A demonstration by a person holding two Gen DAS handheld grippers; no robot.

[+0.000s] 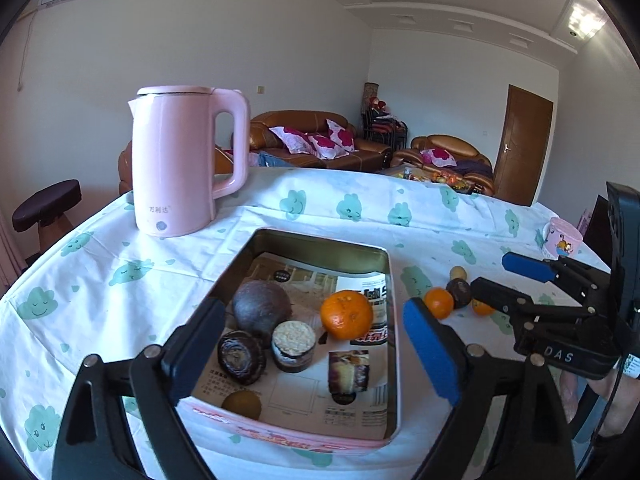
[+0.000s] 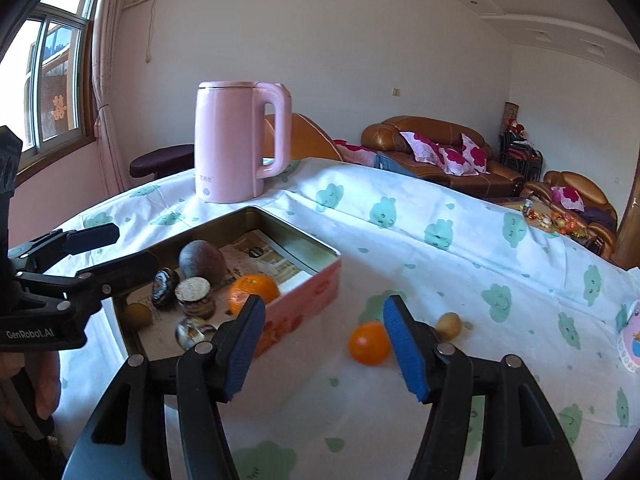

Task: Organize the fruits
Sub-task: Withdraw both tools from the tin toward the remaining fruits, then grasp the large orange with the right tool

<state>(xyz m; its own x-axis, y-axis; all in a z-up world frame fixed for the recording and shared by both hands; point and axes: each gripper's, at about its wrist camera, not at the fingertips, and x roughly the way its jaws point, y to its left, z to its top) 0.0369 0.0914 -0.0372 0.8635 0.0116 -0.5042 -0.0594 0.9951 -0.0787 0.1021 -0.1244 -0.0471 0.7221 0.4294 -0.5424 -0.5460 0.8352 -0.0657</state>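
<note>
Hovering over the open pink rectangular metal tin [image 1: 390, 360], the left gripper [image 1: 316, 348] is spread wide, grasping nothing. A round orange mandarin [image 1: 346, 314] sits inside, toward two o'clock. The right gripper [image 2: 324, 344] is likewise released; another small orange citrus [image 2: 369, 343] lies on the cloud-print white tablecloth [image 2: 440, 280] between its fingers.

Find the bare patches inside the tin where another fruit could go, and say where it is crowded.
Free: the paper-lined right half of the rectangular pink metal tin, between the round orange tangerine and the near wall. Crowded: the left side, where the dark brown round fruit and small wrapped cakes cluster.
</note>
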